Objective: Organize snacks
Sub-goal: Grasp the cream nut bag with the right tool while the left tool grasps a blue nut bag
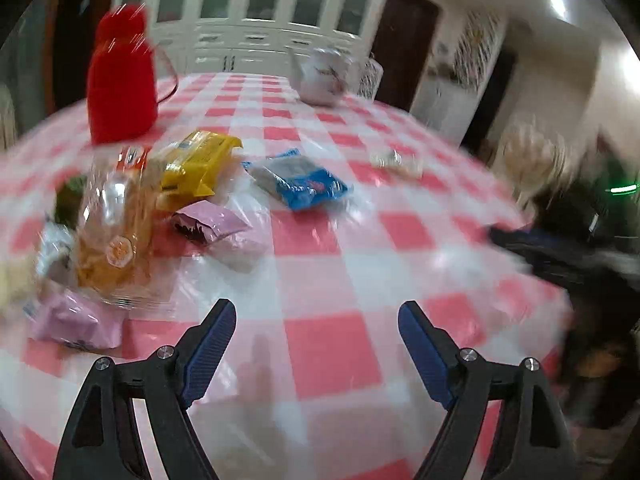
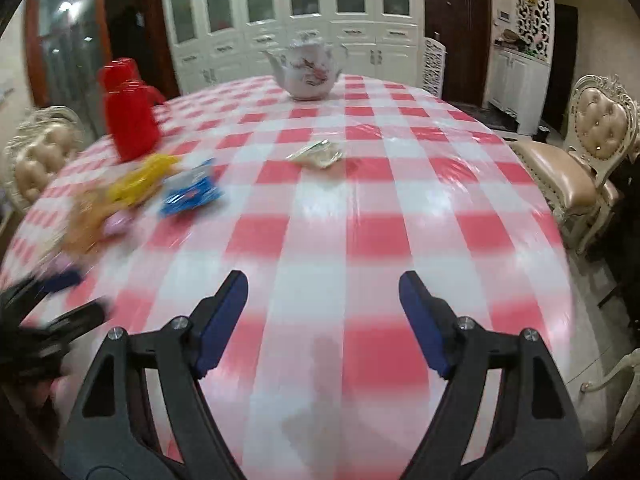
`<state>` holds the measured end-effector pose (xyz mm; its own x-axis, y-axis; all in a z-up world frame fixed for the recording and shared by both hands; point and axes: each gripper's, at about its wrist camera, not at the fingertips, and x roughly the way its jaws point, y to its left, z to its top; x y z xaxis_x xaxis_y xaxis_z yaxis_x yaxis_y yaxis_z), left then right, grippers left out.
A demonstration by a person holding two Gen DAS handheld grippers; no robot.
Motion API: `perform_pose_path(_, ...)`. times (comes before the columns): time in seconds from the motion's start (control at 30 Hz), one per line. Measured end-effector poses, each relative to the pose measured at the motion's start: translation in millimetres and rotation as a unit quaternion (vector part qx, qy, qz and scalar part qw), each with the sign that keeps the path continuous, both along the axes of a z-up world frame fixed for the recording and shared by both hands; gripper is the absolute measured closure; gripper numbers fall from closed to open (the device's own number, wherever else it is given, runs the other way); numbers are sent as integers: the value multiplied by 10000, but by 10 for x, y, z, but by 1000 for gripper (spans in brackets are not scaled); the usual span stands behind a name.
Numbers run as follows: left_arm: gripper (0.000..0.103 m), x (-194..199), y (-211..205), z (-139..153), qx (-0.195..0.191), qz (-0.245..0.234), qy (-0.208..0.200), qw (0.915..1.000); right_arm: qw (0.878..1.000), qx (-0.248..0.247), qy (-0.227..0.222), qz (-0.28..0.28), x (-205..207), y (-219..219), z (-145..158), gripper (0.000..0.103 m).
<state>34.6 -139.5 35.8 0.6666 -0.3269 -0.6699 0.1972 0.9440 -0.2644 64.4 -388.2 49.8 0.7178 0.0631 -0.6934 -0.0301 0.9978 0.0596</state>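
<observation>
Left wrist view: the left tool (image 1: pixel 316 320) gapes wide and empty over the checked worktop (image 1: pixel 332 344), snack packets (image 1: pixel 200 168) heaped far left. Right tool (image 2: pixel 323 292) likewise wide, empty; a lone packet (image 2: pixel 316 154) lies mid-worktop.

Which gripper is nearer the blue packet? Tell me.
Left. The left gripper hangs just short of the blue packet; the right gripper is farther off, with the packet up to its left.

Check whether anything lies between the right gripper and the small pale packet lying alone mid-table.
Nothing visible does. Only bare checked tablecloth lies between the open right gripper and the pale packet; the other snacks sit off to the left.
</observation>
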Motion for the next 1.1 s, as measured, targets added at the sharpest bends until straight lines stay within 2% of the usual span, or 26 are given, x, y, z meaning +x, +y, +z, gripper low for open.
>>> perform_pose_path(0.03,19,-10,51,-7,-180,-7,-69,9998,10000,-16,96,-19,189,-27,-50,23)
perform_pose_path(0.13,19,-95,23,-16,-213,-281,-346,9988,9995,-116,281,33,765,-45,-157,23)
perform_pose_path(0.2,19,-153,-51,-29,-37,-588,-425,9974,9982,-359,260,407,1085,-14,-171,22)
perform_pose_path(0.27,19,-211,-69,1,-123,-718,-450,9963,9931,-591,334,959,1356,43,-225,19)
perform_pose_path(0.37,19,-159,-126,18,-267,-797,-421,9956,9841,-1031,436,1381,1572,92,-257,19)
perform_pose_path(0.43,19,-136,-94,-23,-381,-770,-293,9959,9827,-992,380,1515,1744,87,-243,18)
perform_pose_path(0.5,19,-90,-69,-63,-492,-765,-149,9957,9823,-722,370,1687,1911,58,-255,15)
perform_pose_path(0.6,19,-52,-60,-108,-410,-706,-106,9966,9784,-486,585,1923,2107,78,-373,14)
perform_pose_path(0.63,19,-42,-59,-114,-438,-713,-78,9965,9764,-421,744,1984,2159,95,-423,14)
perform_pose_path(0.7,19,-18,-58,-125,-513,-687,-57,9963,9742,-483,682,2095,2126,151,-404,14)
perform_pose_path(0.8,19,87,-129,-138,-582,-680,39,9960,9641,-576,703,2496,2073,278,-421,16)
perform_pose_path(0.9,19,200,-214,-121,-427,-556,-11,9975,9621,-536,661,2590,2062,317,-413,31)
perform_pose_path(0.93,19,252,-229,-109,-388,-464,2,9982,9638,-550,621,2534,2052,319,-401,41)
perform_pose_path(1.03,19,511,-251,-103,-544,-167,180,9982,9678,-567,510,2399,1927,315,-375,45)
perform_pose_path(1.1,19,677,-285,-109,-526,38,251,9983,9703,-668,410,2287,1777,288,-359,52)
